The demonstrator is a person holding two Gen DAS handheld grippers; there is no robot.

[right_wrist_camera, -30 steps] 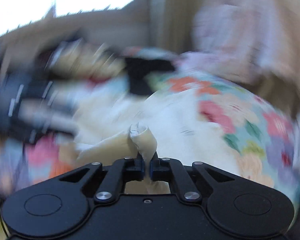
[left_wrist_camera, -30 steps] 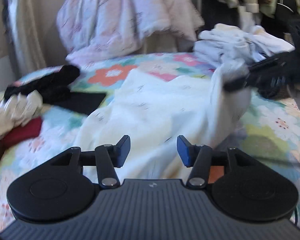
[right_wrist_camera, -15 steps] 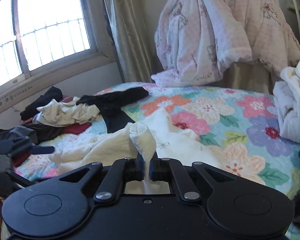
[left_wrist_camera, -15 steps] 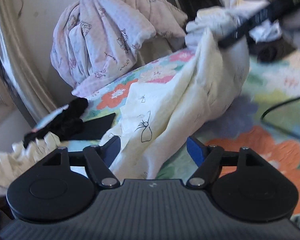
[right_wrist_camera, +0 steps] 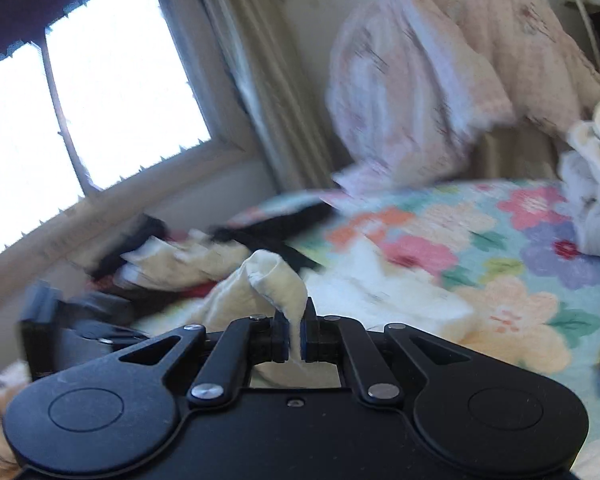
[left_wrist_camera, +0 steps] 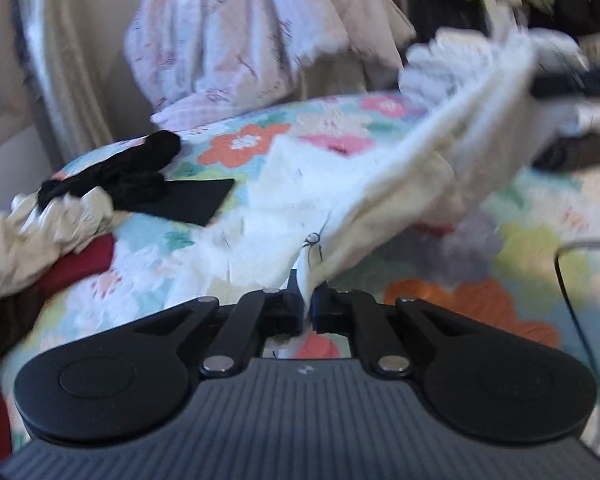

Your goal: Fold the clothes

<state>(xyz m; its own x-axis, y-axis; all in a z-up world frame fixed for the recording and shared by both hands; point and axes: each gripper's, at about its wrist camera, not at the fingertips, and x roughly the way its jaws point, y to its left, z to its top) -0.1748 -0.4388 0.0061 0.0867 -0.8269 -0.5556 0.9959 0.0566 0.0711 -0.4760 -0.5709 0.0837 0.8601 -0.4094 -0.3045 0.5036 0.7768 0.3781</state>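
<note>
Gripping one edge of the cream garment (left_wrist_camera: 380, 184), the left gripper (left_wrist_camera: 308, 308) now has its fingers clenched on the cloth, where half a second ago they stood wide apart with the fabric loose between them. The right gripper (right_wrist_camera: 298, 336) is clamped on another edge of the same garment (right_wrist_camera: 276, 280), as it was a second ago, a small fold of cloth standing up above its fingers. From the left wrist view the garment stretches in a raised band from the left gripper up toward the right gripper (left_wrist_camera: 572, 84) at the upper right, while the rest of it lies on the flowered bedspread (left_wrist_camera: 500, 248). Earlier it hung in a bunched drape from the right gripper alone. A black garment (left_wrist_camera: 140, 176) and a pale crumpled one (left_wrist_camera: 40, 224) lie at the bed's left side, and a pink blanket (right_wrist_camera: 440, 72) is heaped behind the bed.
</note>
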